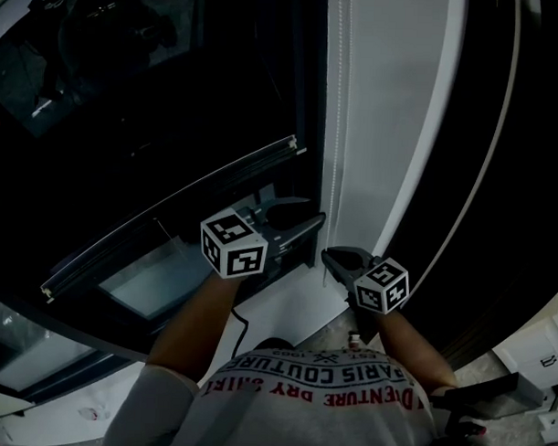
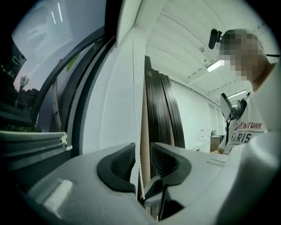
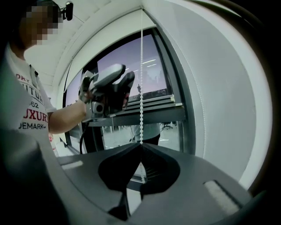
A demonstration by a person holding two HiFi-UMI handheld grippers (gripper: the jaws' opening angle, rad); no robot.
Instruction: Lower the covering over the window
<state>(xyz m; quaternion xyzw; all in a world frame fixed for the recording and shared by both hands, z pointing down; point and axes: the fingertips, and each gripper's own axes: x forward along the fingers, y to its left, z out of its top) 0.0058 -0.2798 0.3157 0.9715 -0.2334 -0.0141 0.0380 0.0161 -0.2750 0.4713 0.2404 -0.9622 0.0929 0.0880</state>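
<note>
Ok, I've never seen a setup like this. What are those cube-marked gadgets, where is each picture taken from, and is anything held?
No robot: a person at a window holds a two-jaw gripper in each hand. One picture comes from a head camera looking down; the other two cameras ride on the grippers, looking along their jaws. The right gripper is shut on a white bead chain hanging by the window. The left gripper is open; a strand of chain runs between its jaws, unpinched.
</note>
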